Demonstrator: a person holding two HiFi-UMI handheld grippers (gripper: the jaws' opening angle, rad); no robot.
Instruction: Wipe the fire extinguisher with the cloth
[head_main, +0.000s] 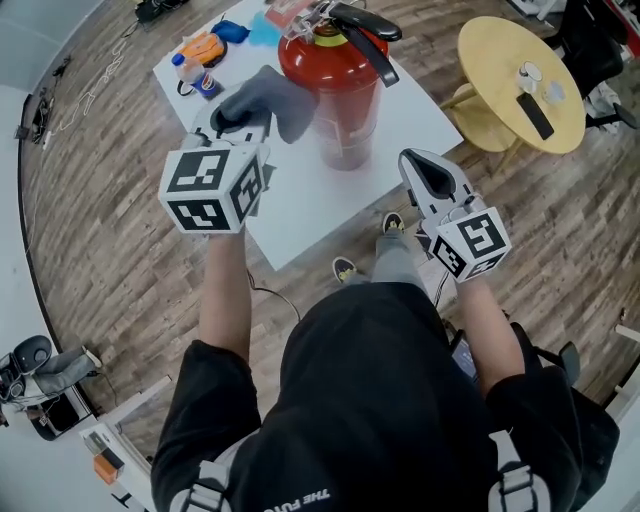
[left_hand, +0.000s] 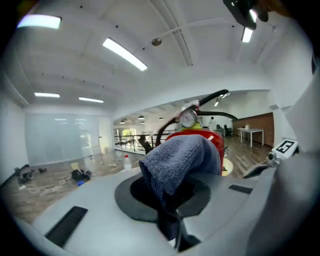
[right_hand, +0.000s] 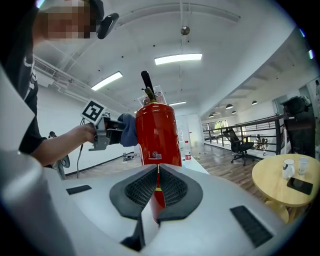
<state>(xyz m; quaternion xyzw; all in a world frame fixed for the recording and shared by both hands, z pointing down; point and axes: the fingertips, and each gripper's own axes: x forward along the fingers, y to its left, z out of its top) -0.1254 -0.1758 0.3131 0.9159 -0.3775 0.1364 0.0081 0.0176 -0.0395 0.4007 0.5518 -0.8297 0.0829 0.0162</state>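
Left gripper (head_main: 236, 122) fingers are clamped on the blue-grey cloth (head_main: 272, 100), up beside the top of the red fire extinguisher (head_main: 340, 95) standing mid-surface (head_main: 320, 215). Right gripper (right_hand: 156, 172) is clenched empty, apart from it, so nothing braces it. A hard swipe up high could tip it.

Right gripper (right_hand: 157, 170), jaws together and empty, faces the red fire extinguisher (right_hand: 156, 130); left gripper (right_hand: 107, 133) holds the cloth (right_hand: 129, 131) beside it.

My left gripper (head_main: 232, 125) is up high in front of me, and its jaws pinch tight on the cloth (head_main: 270, 100). My right gripper (head_main: 425, 168) sits lower, off to the side, with its jaws pressed together on nothing. Both arms reach forward.
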